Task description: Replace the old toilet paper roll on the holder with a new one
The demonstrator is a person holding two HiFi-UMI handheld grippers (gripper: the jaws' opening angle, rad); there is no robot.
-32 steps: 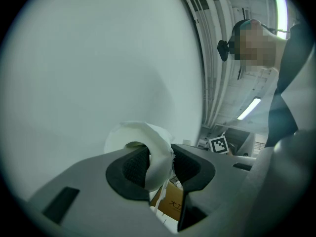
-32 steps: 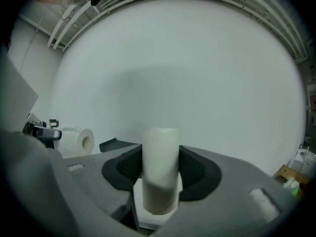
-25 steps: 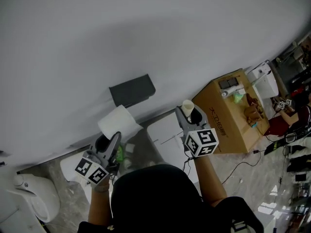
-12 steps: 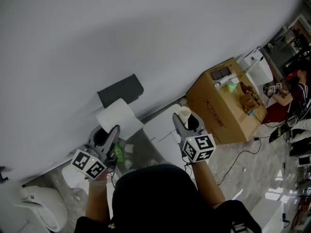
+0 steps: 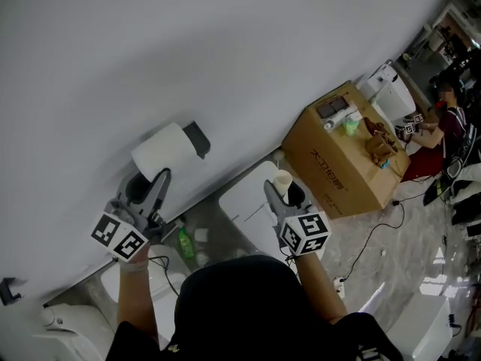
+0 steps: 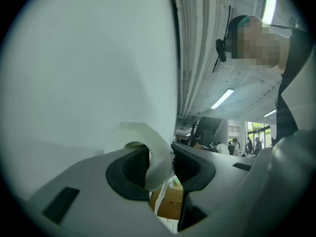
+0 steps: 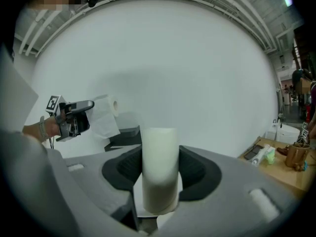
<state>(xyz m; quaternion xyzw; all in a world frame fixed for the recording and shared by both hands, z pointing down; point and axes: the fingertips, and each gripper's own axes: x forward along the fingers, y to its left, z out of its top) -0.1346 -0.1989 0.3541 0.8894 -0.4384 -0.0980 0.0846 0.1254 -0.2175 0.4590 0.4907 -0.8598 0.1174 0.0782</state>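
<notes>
White rolls, two — full roll (image 5: 159, 150) pinched by left gripper (image 6: 159, 158), bare tube (image 7: 159, 147) clamped by right gripper (image 7: 160, 174).

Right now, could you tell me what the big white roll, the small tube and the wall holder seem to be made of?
White roll: soft tissue paper, matte; its edge crumples where pinched.
Small tube: probably cardboard; pale, smooth, rigid.
Wall holder: dark grey, matte; plastic or painted metal, I cannot tell.
</notes>
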